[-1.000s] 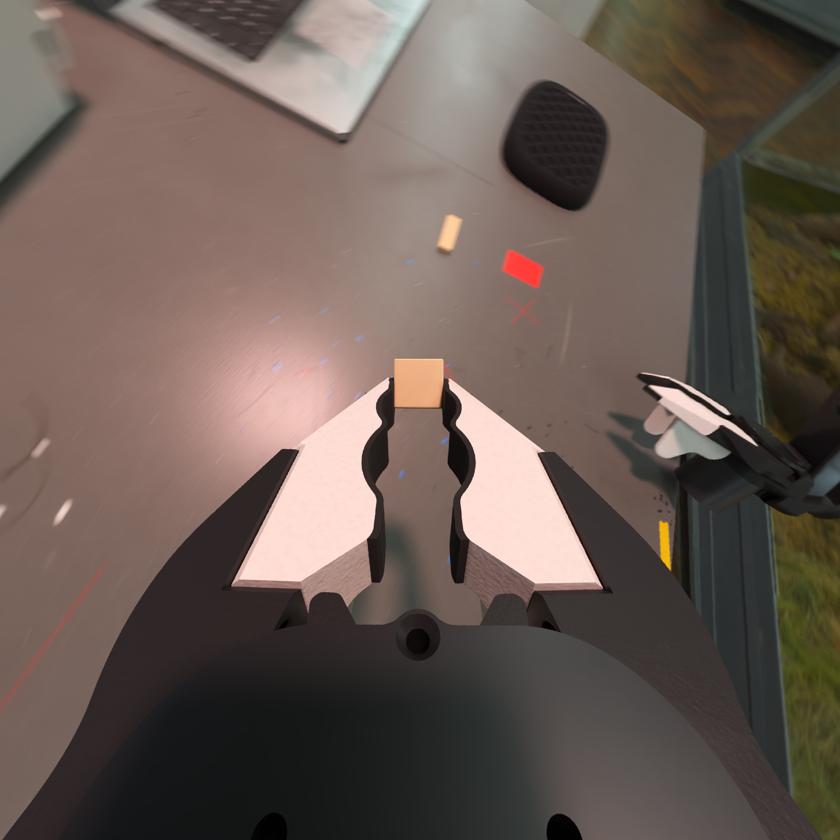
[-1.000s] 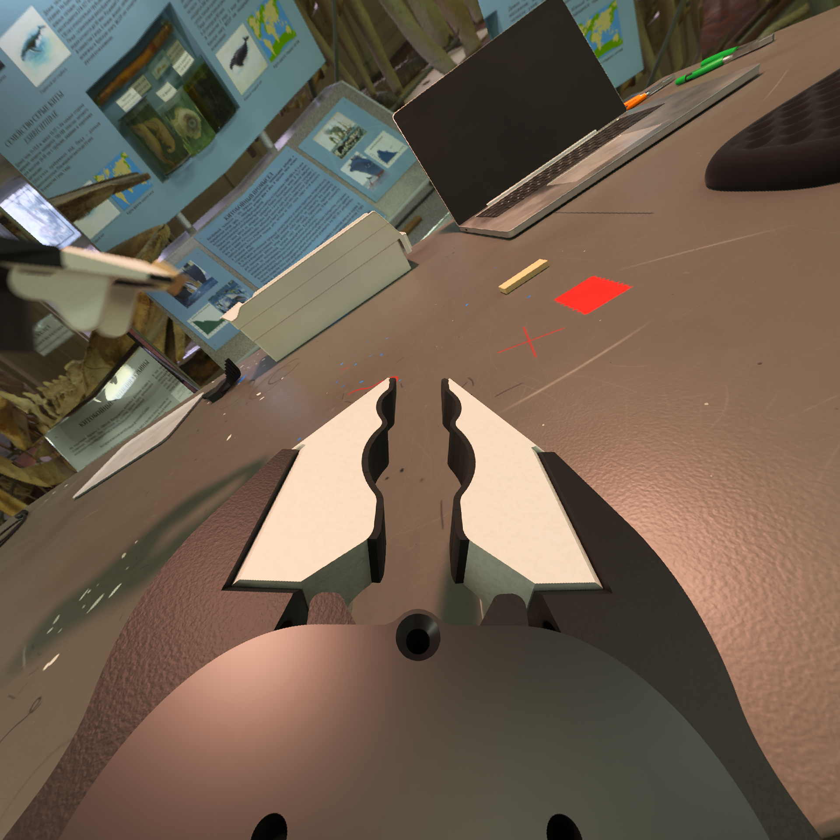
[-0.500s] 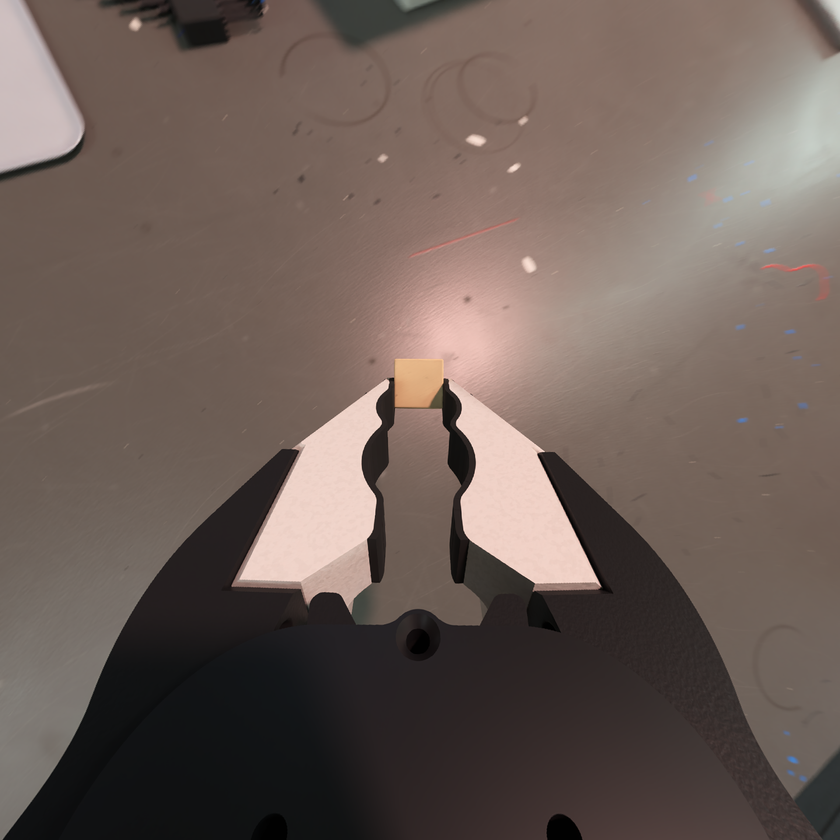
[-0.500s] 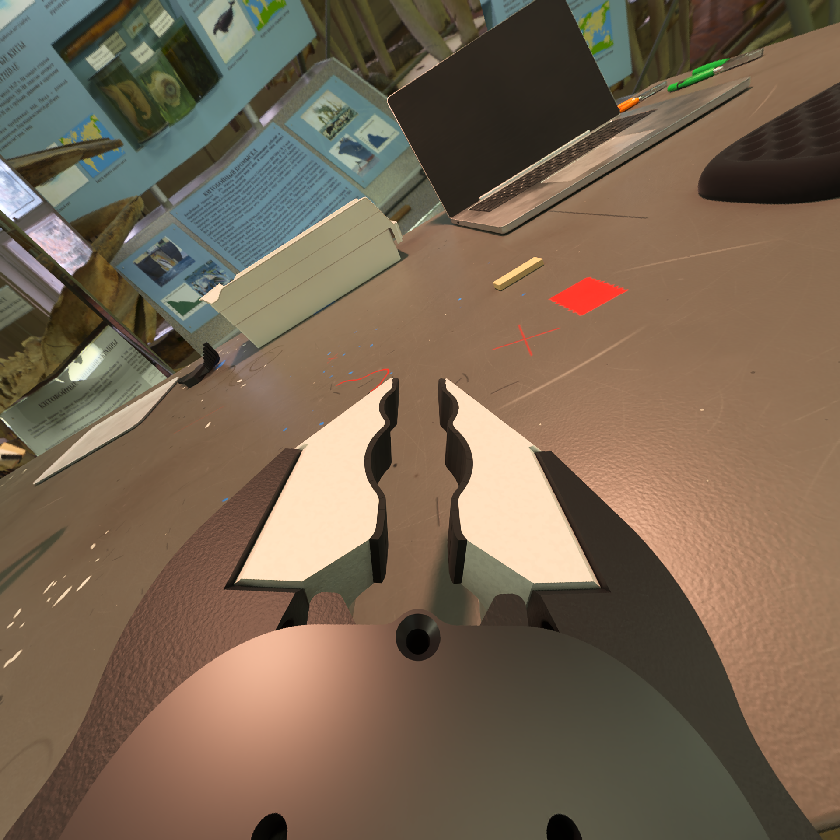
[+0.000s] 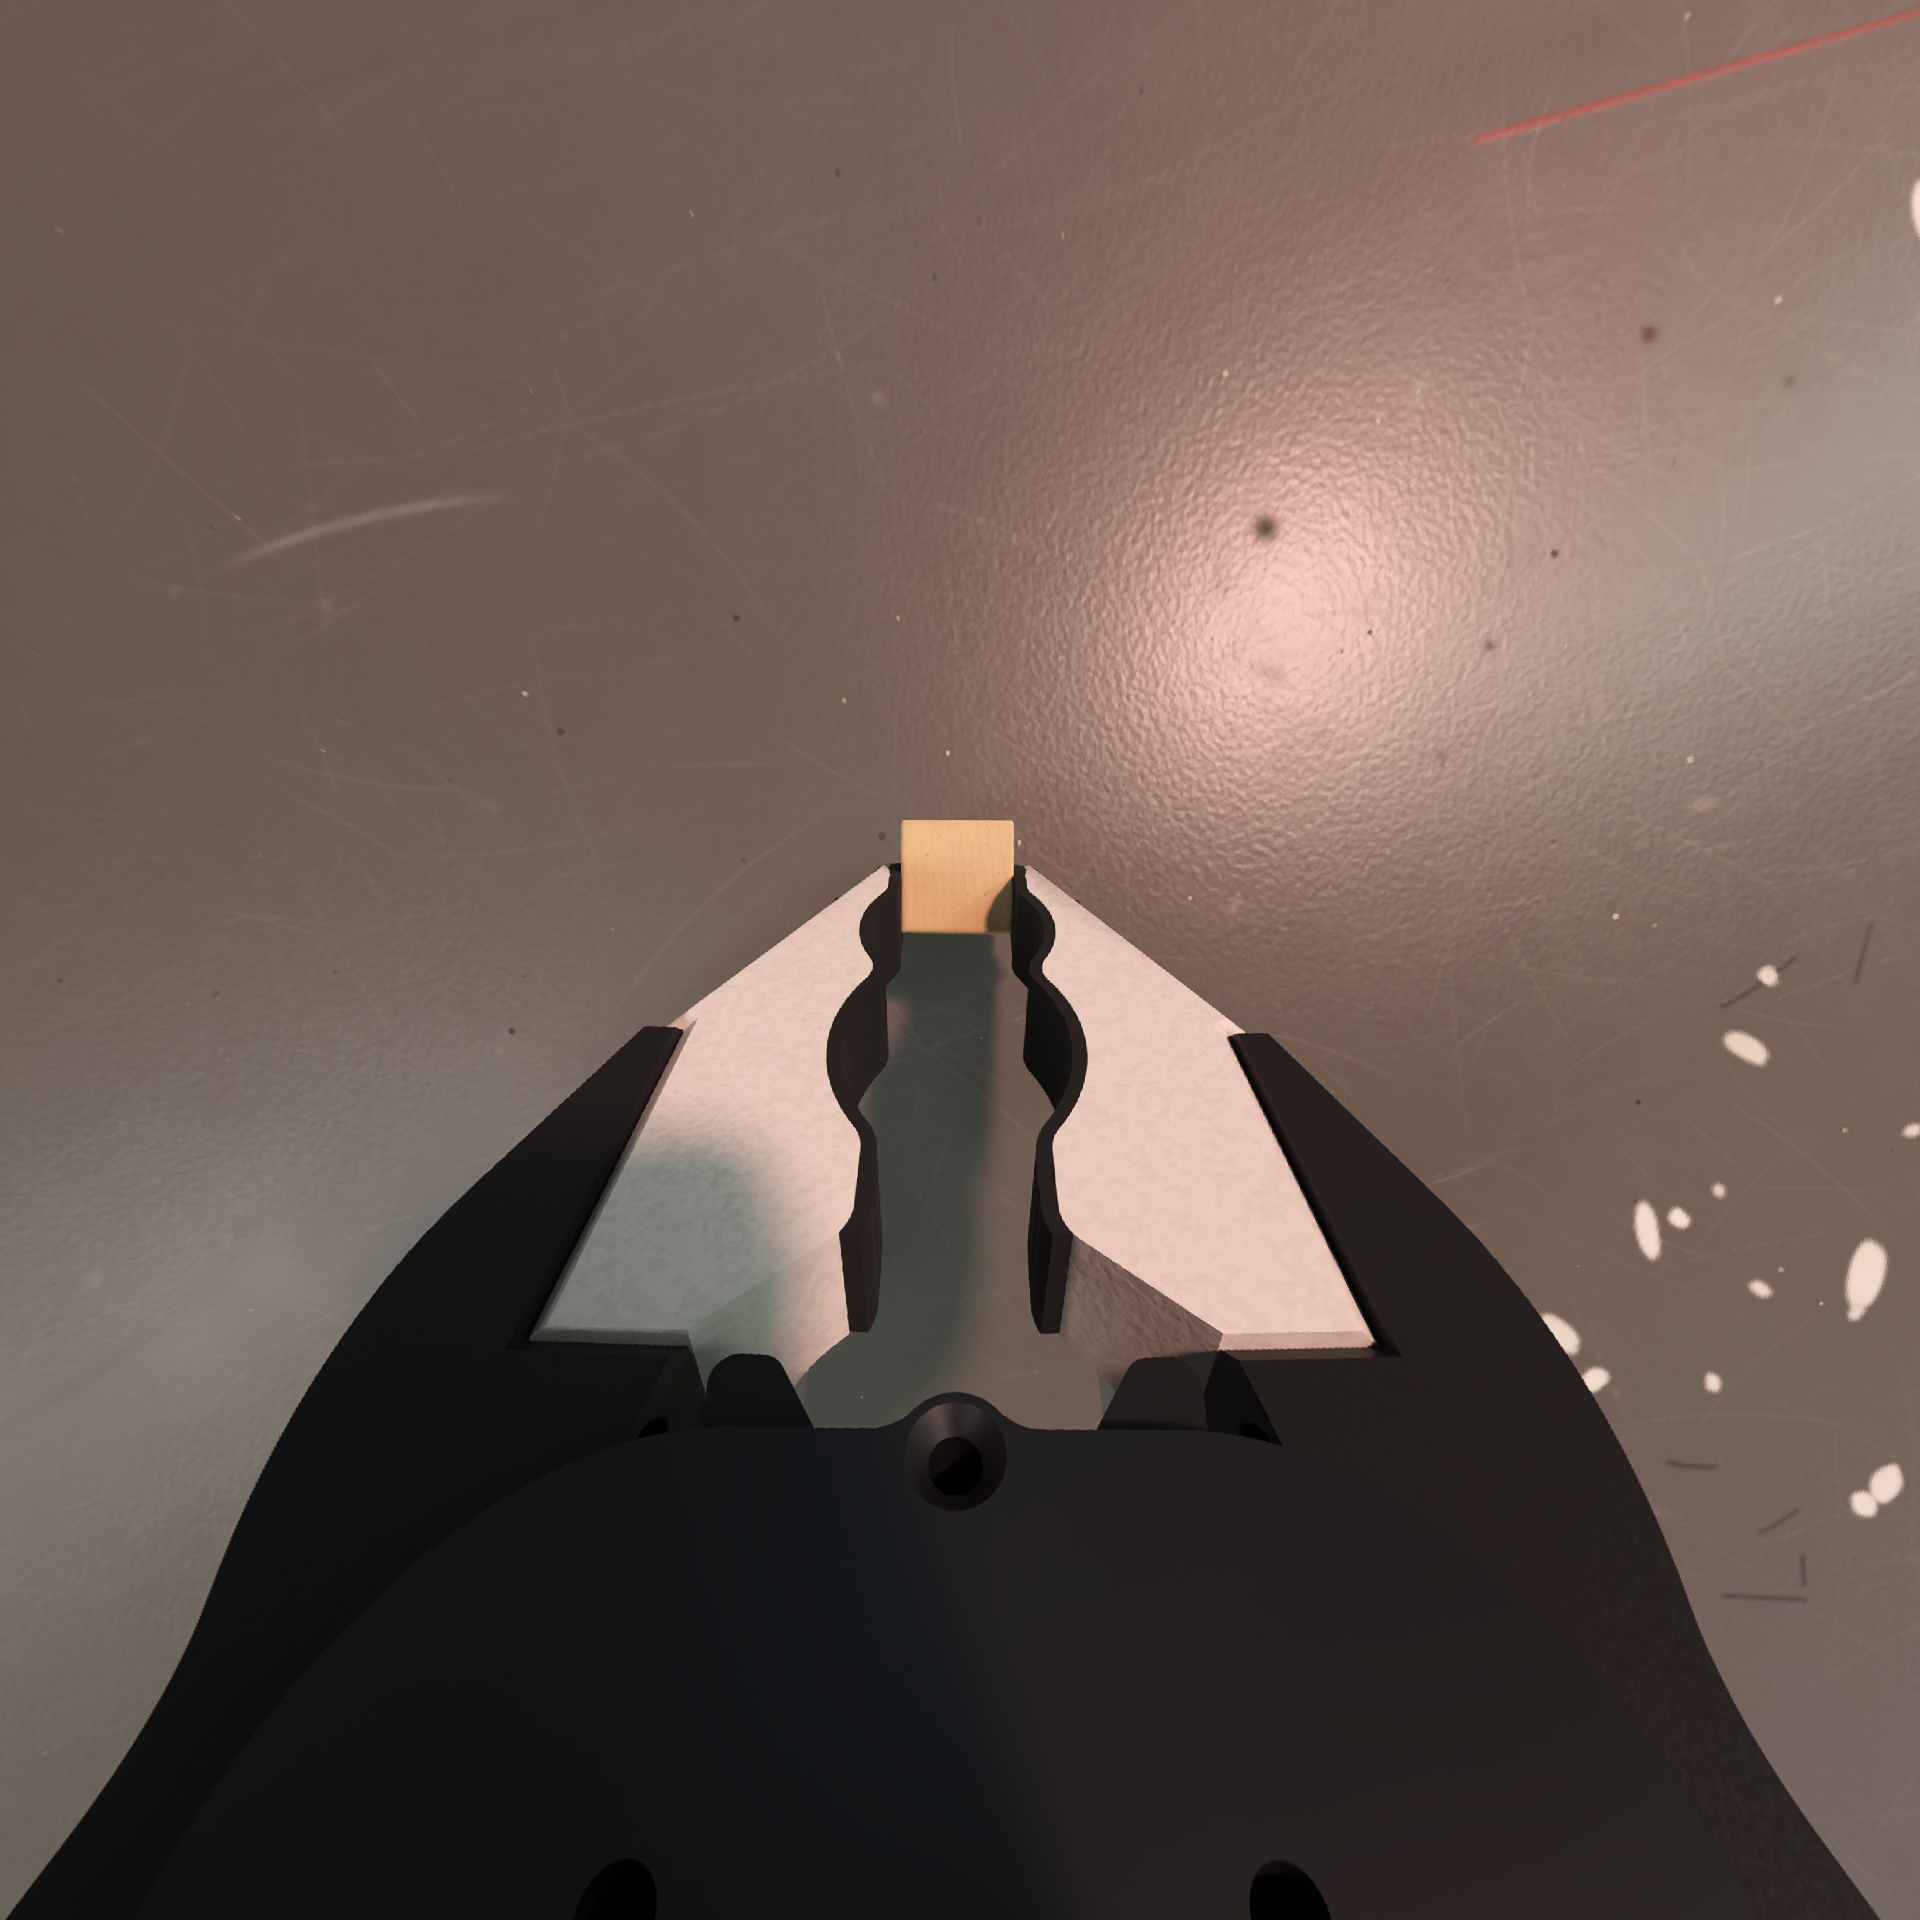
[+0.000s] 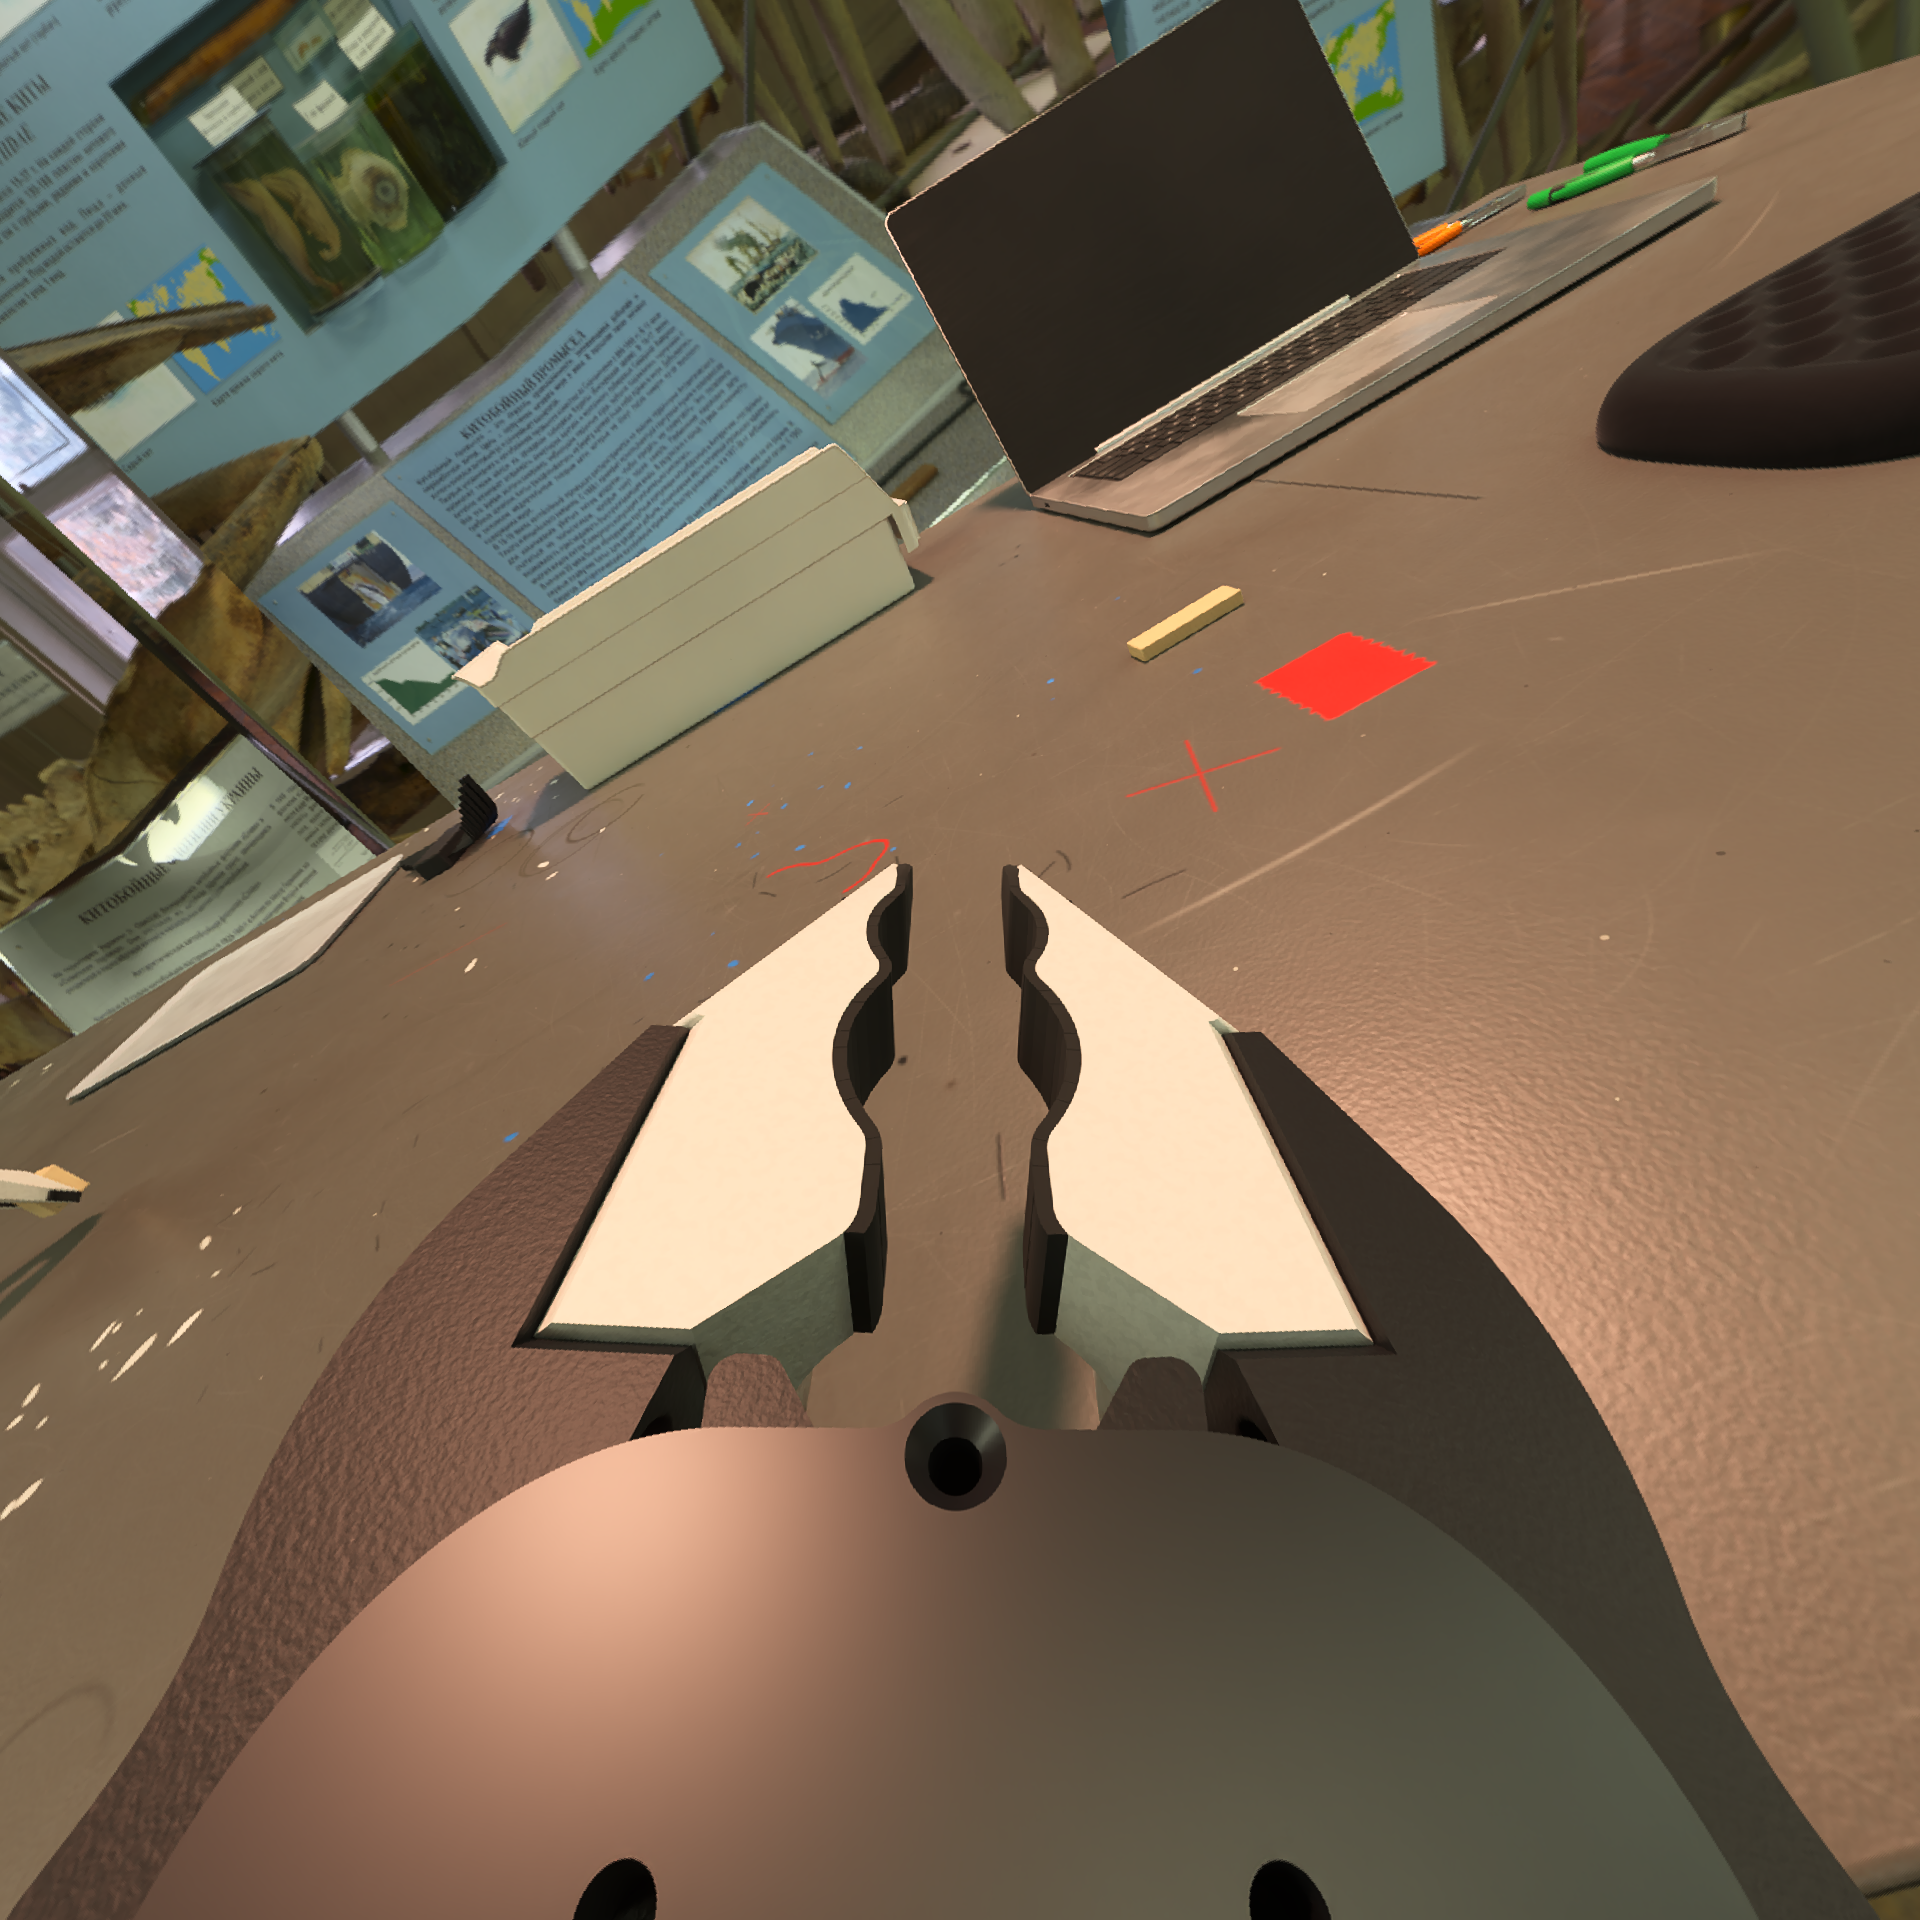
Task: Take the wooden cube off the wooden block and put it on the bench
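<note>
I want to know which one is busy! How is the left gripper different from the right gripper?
The left gripper pinches the wooden cube at its fingertips; the right gripper holds nothing, a gap between its fingers. The left looks steeply down at the bare bench; the right looks along it toward the wooden block and laptop. Both have the same white fingers.

Pale tan wooden cube (image 5: pixel 956 889), scratched grey-brown counter (image 5: pixel 623 520), bright red square patch (image 6: pixel 1344 673), yellowish wooden block (image 6: pixel 1184 622), black dimpled pad (image 6: pixel 1787 353).
</note>
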Tool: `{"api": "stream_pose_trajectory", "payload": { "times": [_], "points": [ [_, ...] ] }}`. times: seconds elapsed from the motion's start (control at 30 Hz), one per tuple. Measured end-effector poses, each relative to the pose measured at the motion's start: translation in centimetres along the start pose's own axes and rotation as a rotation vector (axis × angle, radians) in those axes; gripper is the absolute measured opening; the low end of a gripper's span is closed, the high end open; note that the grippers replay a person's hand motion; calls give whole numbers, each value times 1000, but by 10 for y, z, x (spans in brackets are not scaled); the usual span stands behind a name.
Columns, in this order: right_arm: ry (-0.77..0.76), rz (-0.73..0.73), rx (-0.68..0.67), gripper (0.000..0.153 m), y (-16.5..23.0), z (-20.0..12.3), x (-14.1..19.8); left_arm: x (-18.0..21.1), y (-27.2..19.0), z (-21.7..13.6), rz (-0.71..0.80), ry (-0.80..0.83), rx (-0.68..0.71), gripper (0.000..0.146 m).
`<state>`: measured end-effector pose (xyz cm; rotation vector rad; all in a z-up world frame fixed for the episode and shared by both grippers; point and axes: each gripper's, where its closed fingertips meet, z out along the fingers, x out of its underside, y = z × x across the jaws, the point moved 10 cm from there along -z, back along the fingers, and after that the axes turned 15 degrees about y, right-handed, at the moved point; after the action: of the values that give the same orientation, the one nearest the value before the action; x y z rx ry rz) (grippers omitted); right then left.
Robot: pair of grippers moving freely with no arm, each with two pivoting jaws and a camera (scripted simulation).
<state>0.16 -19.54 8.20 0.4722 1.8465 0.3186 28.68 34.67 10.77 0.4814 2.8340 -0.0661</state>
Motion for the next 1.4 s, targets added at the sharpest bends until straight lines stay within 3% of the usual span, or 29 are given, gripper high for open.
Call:
{"api": "stream_pose_trajectory", "payload": {
  "times": [0.43, 0.53, 0.77, 0.97, 1.13, 1.4],
  "points": [
    [44, -35, 55, 17, 4, 5, -1, 7, 7, 12, -2, -12, 109, 20],
    [58, -37, 67, 17, 5, 7, -1, 4, 10, 10, -8, -60, 160, 51],
    [88, -62, 91, 17, 7, 10, -1, -5, 14, -9, -16, -296, 265, 62],
    [92, -45, 73, 19, 6, 10, -2, 4, 14, -1, -7, -415, 240, 63],
    [100, -46, 61, 21, 5, 10, -2, 6, -23, -5, 120, -536, 230, 63],
    [113, -9, 8, 22, 1, 11, -3, 6, -39, 4, 90, -622, 234, 48]
  ]
}}
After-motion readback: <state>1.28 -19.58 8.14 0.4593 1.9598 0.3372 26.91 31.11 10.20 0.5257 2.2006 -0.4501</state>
